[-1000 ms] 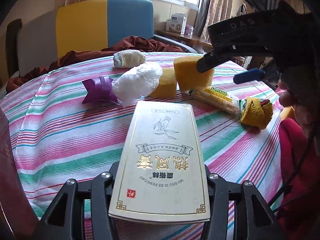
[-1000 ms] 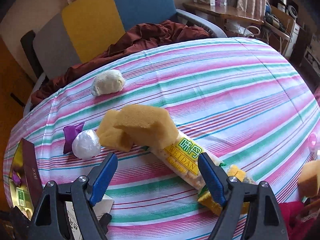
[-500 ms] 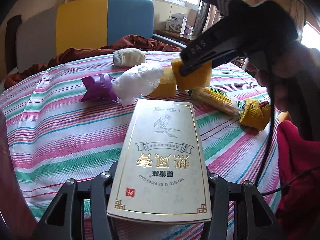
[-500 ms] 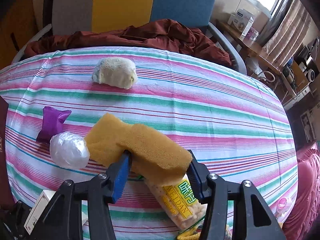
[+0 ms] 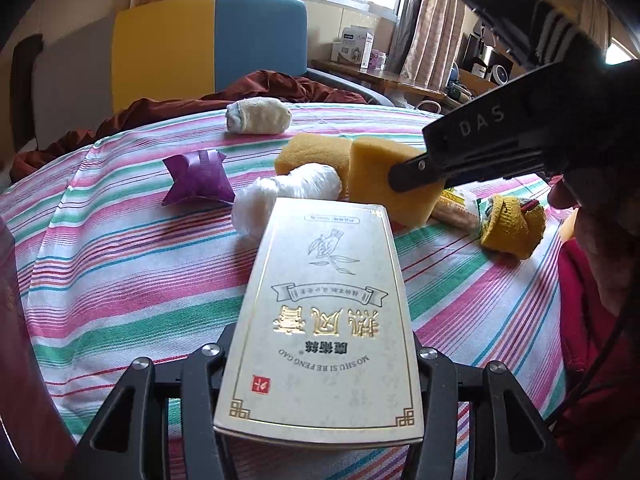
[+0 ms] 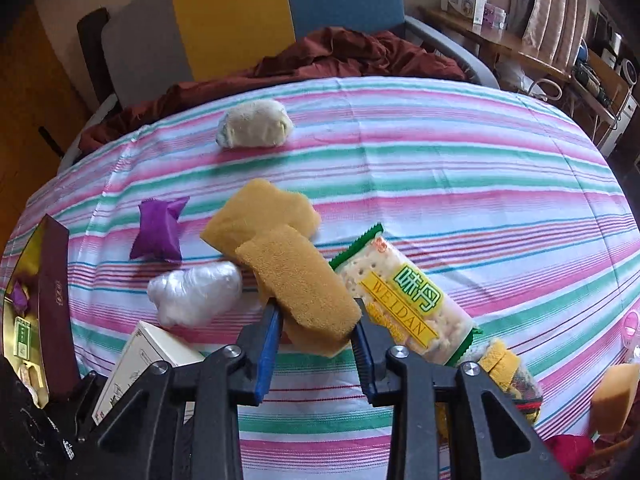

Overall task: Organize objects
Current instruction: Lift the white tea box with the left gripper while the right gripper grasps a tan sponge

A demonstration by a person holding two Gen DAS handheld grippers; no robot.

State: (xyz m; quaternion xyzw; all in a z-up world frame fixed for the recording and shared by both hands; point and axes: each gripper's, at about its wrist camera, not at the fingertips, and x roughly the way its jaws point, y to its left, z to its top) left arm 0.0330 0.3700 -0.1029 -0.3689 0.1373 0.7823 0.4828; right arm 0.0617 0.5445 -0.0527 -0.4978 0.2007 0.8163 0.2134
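Observation:
My left gripper (image 5: 320, 354) is shut on a flat cream box with gold lettering (image 5: 324, 320), held over the striped tablecloth (image 5: 120, 248). My right gripper (image 6: 316, 316) is shut on a yellow sponge (image 6: 300, 280), seen in the left wrist view (image 5: 384, 184) too. A second yellow sponge (image 6: 260, 212) lies just behind it. A white plastic bundle (image 6: 192, 292), a purple packet (image 6: 158, 230), a cracker pack (image 6: 408, 300), a rolled cream cloth (image 6: 254, 124) and a yellow rolled sock (image 5: 512, 228) lie on the table.
A dark red open box (image 6: 48, 304) stands at the table's left edge. A chair with a maroon cloth (image 6: 340, 56) is behind the table. Another sponge piece (image 6: 612, 396) is at the right edge. A side table with boxes (image 5: 360, 48) stands by the window.
My right gripper closed on the yellow sponge and lifted it toward me, away from the second sponge. My left gripper kept hold of the cream box and shifted slightly.

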